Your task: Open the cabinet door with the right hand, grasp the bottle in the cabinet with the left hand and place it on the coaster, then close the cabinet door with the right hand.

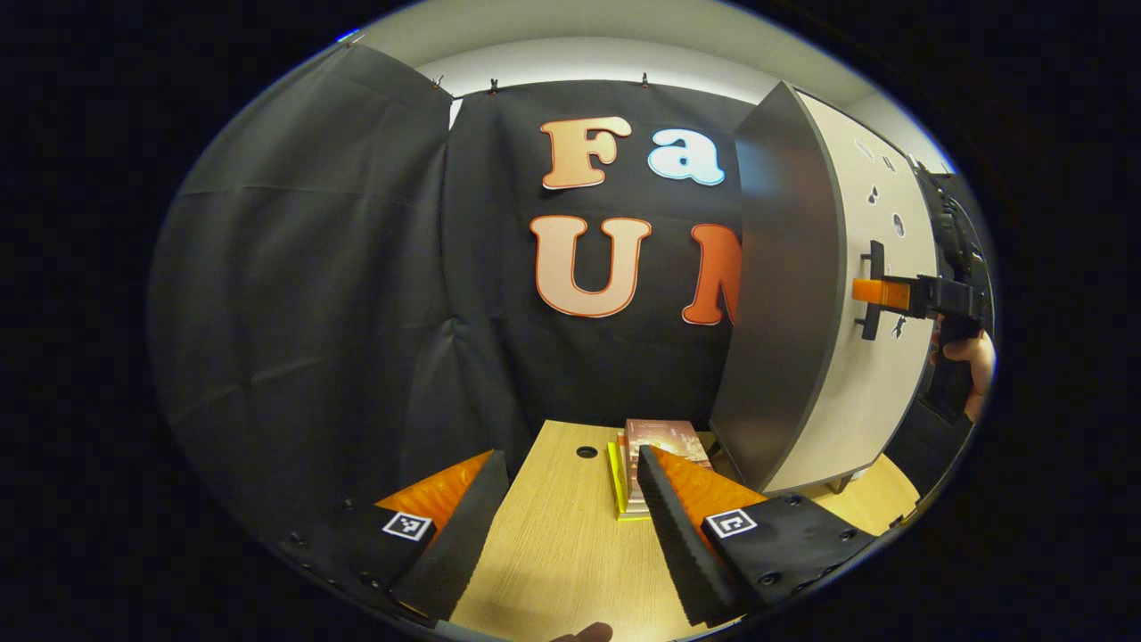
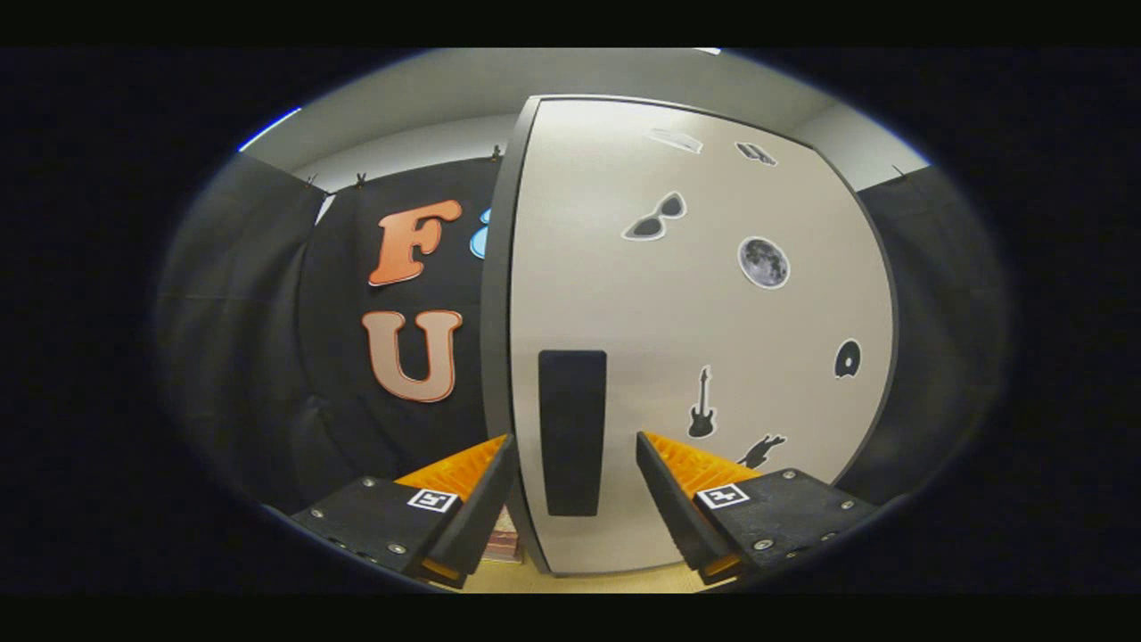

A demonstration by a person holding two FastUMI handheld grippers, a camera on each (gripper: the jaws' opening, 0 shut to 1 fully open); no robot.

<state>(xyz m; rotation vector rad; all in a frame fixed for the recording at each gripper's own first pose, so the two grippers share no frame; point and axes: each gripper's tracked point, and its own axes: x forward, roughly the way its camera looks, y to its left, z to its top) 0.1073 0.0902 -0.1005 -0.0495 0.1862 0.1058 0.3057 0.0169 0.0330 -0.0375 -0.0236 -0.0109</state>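
The cabinet (image 1: 784, 294) stands on the right of a wooden table (image 1: 553, 544), its grey side towards me and its white door (image 1: 878, 392) shut. My right gripper (image 1: 878, 292), held by a hand (image 1: 972, 357), reaches the door's black handle (image 1: 871, 290). In the right gripper view the handle (image 2: 571, 392) stands upright between the fingers of my right gripper (image 2: 575, 441), with a gap on each side. The door (image 2: 695, 312) bears small dark stickers. My left gripper (image 1: 570, 459) hovers open over the table, nothing between its fingers.
A small stack of books (image 1: 655, 446) lies on the table just left of the cabinet's foot. A round hole (image 1: 586, 452) is cut in the tabletop behind my left gripper. Black cloth walls close the booth at the back and left.
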